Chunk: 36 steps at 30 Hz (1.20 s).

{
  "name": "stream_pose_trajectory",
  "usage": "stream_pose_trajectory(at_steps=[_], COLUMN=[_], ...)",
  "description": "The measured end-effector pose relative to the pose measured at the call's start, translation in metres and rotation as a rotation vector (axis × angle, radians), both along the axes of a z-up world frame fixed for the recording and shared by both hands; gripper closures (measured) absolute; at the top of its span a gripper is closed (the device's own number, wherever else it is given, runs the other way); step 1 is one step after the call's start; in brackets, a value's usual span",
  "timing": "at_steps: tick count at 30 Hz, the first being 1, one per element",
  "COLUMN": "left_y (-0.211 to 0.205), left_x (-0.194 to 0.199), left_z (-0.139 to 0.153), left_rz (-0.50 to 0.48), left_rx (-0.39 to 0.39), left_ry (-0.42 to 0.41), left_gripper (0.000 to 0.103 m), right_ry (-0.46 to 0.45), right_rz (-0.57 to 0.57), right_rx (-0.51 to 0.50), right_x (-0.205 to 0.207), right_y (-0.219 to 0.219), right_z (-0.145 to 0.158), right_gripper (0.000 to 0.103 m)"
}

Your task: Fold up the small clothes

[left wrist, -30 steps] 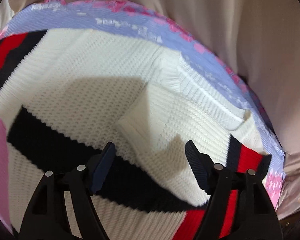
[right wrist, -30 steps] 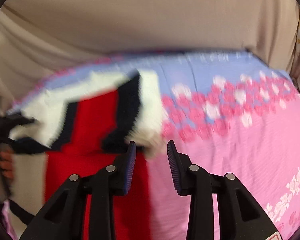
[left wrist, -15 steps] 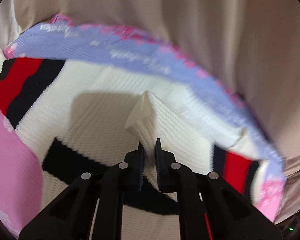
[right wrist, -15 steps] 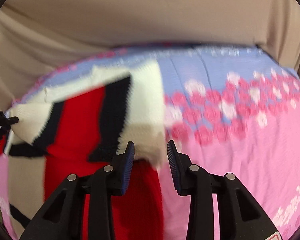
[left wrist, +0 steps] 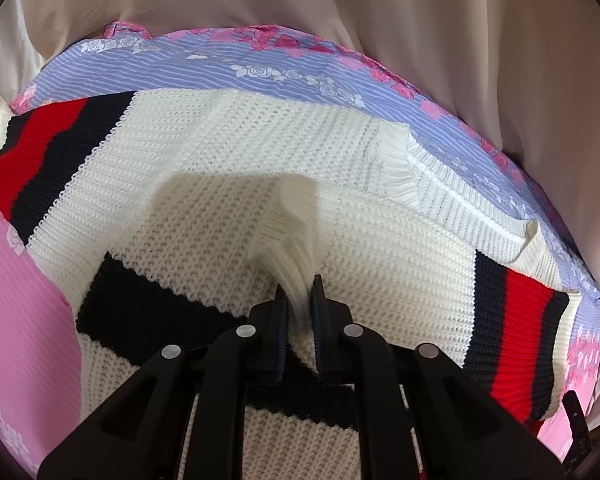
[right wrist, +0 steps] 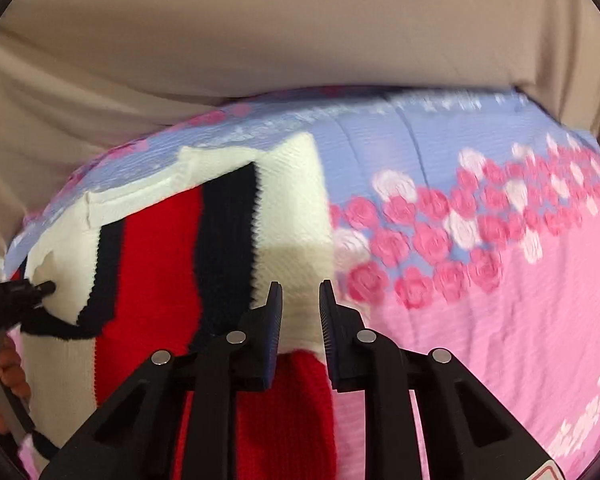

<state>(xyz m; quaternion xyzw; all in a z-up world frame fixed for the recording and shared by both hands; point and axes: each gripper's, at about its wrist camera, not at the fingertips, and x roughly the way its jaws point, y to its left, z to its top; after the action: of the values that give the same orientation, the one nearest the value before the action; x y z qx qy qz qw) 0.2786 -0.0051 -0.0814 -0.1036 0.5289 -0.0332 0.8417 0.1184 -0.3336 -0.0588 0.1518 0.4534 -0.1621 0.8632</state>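
A small white knit sweater point(left wrist: 228, 152) with black and red stripes lies spread on a pink and blue floral sheet point(left wrist: 260, 68). My left gripper point(left wrist: 300, 296) is shut on a pinched ridge of white knit point(left wrist: 288, 236) near the middle of the sweater. In the right wrist view the same sweater point(right wrist: 160, 248) shows its red panel, and my right gripper point(right wrist: 300, 300) is shut on a white fold point(right wrist: 300, 320) at its right edge. My left gripper also shows at the far left of that view point(right wrist: 44, 288).
The floral sheet point(right wrist: 480, 280) stretches right of the sweater. Beige draped cloth point(right wrist: 300, 40) rises behind the sheet in both views point(left wrist: 460, 40). A hand point(right wrist: 4, 372) holds the left tool at the left edge.
My left gripper closed from open onto the white knit a second ago and now holds the pinch. My right gripper moved slightly along the sweater's right edge, still gripping the fold.
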Motion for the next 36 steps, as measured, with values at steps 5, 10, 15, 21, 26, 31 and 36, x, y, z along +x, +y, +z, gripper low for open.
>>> stream_pose_trajectory(at_steps=[5,10,15,21,26,31,36], left_y=[0.006,0.050,0.064,0.024,0.012,0.020,0.010], left_x=[-0.004,-0.027,-0.022,0.003,0.004,-0.002,-0.005], left_z=[0.007,0.028,0.030,0.000,0.013,0.030,0.000], left_rz=[0.018,0.083,0.134,0.124,0.075,0.070,0.060], left_rx=[-0.044,-0.157,-0.255,-0.182,-0.211,-0.167,-0.087], left_ry=[0.003,-0.029,0.006,0.083,0.035,-0.024,0.031], left_gripper=[0.089,0.084,0.057,0.057,0.096,0.096,0.096], right_ry=[0.082,0.027,0.041,0.060,0.075,-0.028,0.027], right_rz=[0.024,0.089,0.163,-0.005,-0.027,-0.015,0.002], right_rx=[-0.065,-0.023,-0.076,-0.125,0.040,0.063,0.094], right_x=[0.007,-0.002,0.010,-0.008,-0.001,-0.006,-0.018], right_y=[0.012,0.051,0.082,0.037,0.005,-0.008,-0.022], right_z=[-0.010,0.020,0.021,0.007,-0.020,-0.004,-0.024], right_gripper=[0.085,0.084,0.072,0.044,0.065,0.084,0.077])
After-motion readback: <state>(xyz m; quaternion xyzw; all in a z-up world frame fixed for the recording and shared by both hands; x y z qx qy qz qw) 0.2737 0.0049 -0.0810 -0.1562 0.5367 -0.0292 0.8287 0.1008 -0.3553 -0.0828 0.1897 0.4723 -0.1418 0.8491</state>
